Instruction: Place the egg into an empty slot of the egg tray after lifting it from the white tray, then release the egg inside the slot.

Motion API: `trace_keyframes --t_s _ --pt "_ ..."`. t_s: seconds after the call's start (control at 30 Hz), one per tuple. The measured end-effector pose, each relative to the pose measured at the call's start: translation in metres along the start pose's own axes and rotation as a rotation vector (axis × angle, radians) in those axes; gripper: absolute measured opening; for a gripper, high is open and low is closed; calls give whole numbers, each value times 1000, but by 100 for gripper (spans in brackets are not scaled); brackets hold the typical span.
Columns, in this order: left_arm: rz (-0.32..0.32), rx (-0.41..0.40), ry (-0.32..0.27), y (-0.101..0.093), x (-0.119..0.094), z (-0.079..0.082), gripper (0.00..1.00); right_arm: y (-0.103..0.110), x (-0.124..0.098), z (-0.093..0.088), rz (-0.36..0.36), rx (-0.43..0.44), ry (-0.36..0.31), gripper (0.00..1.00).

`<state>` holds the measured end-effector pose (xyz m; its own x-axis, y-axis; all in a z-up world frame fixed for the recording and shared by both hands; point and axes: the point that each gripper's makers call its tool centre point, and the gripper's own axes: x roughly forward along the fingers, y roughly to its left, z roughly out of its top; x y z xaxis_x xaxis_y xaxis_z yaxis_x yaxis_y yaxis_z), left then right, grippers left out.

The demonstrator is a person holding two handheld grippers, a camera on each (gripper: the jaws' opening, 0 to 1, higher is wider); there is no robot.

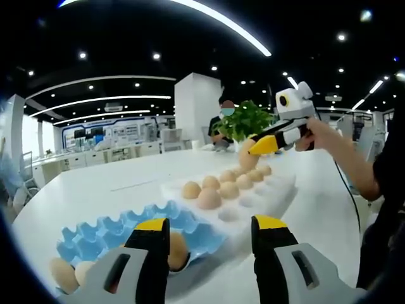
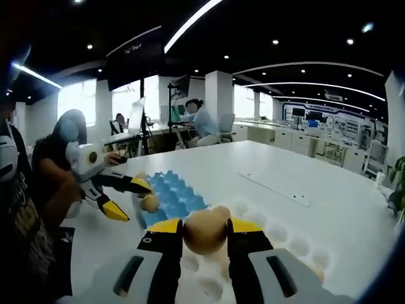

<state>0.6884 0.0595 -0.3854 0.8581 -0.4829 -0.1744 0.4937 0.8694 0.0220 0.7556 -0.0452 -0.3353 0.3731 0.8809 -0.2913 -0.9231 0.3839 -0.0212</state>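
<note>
left gripper view. left gripper (image 1: pixel 210 235), foreground, jaws apart w/ nothing between, above near edge of blue egg tray (image 1: pixel 101 233); an egg (image 1: pixel 177 250) sits in a tray slot just behind the left jaw, 2 more at tray's near-left corner. white tray (image 1: pixel 269 193) just beyond, w/ eggs in a row. right gripper (image 1: pixel 269 144), upper right, clamps an egg (image 1: pixel 247 153) above the white tray's far end. green plant (image 1: pixel 243 120) behind.
</note>
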Motion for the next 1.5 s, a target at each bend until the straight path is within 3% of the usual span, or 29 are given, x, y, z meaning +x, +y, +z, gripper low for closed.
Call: trace_keyframes --t_s 0.13,0.23,0.7,0.93,1.1,1.5 --pt "-3 3 2 -2 3 0 52 17 13 8 63 -15 -12 29" --pt "-8 3 12 -4 3 -2 52 18 18 12 92 -8 -35 29" --pt "17 -8 -3 0 6 -1 52 28 35 15 154 -8 -30 28" --pt "5 -14 -7 -4 10 -2 52 55 50 21 207 -14 -51 28" --pt "8 -15 -14 -3 13 -2 51 71 55 17 241 -20 -45 28" --pt "9 -9 -33 -10 25 3 50 80 61 2 296 48 -48 28"
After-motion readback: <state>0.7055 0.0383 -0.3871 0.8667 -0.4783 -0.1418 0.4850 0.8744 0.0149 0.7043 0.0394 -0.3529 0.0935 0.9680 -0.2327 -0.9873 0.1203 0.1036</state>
